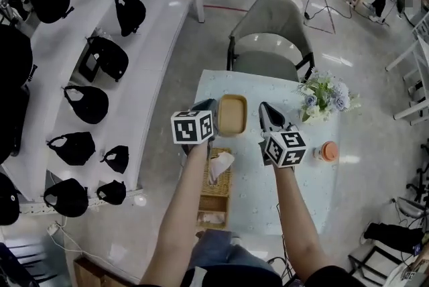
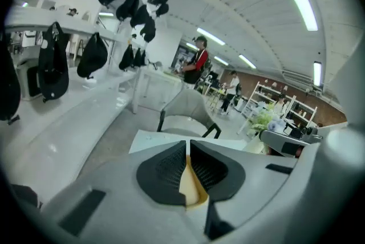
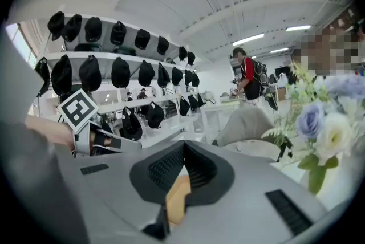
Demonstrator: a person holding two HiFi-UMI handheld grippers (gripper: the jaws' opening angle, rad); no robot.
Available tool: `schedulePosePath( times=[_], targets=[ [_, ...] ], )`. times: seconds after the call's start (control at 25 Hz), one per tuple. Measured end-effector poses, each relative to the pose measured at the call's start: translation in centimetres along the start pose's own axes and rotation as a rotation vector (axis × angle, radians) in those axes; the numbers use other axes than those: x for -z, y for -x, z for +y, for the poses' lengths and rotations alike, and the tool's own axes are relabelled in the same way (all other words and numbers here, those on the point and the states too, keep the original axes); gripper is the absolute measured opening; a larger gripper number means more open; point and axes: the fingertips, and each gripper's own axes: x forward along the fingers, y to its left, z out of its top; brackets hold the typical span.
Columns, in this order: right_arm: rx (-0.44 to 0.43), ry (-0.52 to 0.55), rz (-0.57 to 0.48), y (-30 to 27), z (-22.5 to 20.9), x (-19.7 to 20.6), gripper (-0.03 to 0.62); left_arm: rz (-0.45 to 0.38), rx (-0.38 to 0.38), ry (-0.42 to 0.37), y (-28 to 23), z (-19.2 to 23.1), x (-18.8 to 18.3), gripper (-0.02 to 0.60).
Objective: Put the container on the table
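A shallow tan container (image 1: 232, 115) with rounded corners is held between my two grippers over the far left part of the pale table (image 1: 301, 202). My left gripper (image 1: 209, 108) is shut on its left rim, and my right gripper (image 1: 266, 112) is shut on its right rim. In the left gripper view the black ribbed pads (image 2: 165, 171) of the left gripper (image 2: 187, 149) pinch a tan edge (image 2: 191, 183). The right gripper (image 3: 183, 150) likewise clamps a tan edge (image 3: 177, 196) in the right gripper view. I cannot tell whether the container touches the tabletop.
A bunch of pale flowers (image 1: 326, 96) and a small orange cup (image 1: 328, 151) stand at the table's right side. A wicker basket (image 1: 216, 188) with tissue sits near me. A grey chair (image 1: 271, 44) is beyond the table. White shelves with black caps (image 1: 100, 58) run along the left.
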Motion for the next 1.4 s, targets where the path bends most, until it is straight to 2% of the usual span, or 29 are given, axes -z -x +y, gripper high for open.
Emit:
schedulePosePath(
  times=[0.24,0.48,0.6,0.76,1.04,1.24,1.4],
  targets=[
    [0.013,0.008,-0.177,7.2,1.6,-5.6,-0.002,-0.249,0.067,-0.105,7.3,-5.6,-3.9,0.013],
    [0.017,0.074,-0.306,15.0,3.0,-9.0,-0.002,-0.477,0.091,-0.318,15.1,-12.1,-5.5,0.009],
    [0.025,0.083,-0.353,18.5,3.4,-9.8,-0.002,-0.555,0.096,-0.376,18.2,-14.5,-5.3,0.009],
    [0.043,0.093,-0.399,22.7,4.0,-10.1,-0.002,-0.617,0.096,-0.403,21.6,-16.5,-4.1,0.009],
    [0.109,0.117,-0.461,28.4,4.8,-9.7,-0.002,-0.657,0.086,-0.487,25.3,-19.7,-0.8,0.009],
    [0.159,0.129,-0.475,30.7,4.6,-9.5,-0.002,-0.697,0.058,-0.465,27.0,-19.9,0.2,0.008],
    [0.185,0.135,-0.480,31.9,4.2,-9.2,-0.002,-0.688,0.070,-0.474,27.3,-20.2,0.9,0.008]
  ],
)
